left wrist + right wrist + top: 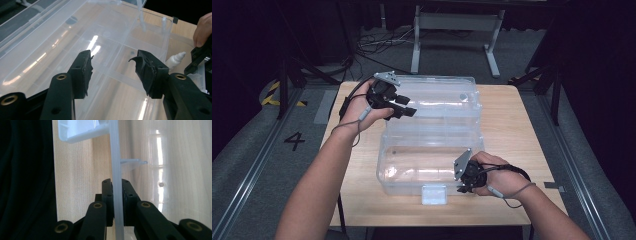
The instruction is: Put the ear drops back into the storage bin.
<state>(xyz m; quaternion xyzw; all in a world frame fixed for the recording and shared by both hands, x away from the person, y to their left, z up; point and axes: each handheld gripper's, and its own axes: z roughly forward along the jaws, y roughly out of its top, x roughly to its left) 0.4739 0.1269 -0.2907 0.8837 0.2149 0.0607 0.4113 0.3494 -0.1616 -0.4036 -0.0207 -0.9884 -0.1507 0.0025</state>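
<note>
Two grippers work our clear plastic storage box on the wooden table: right gripper pinches its front rim, left gripper hovers spread over the lid; a slipping pinch risks the box sliding.

My grippers, left and right, are black with grey plates; the box at frame centre is clear plastic, its latch whitish, on a pale wood-grain table.
</note>
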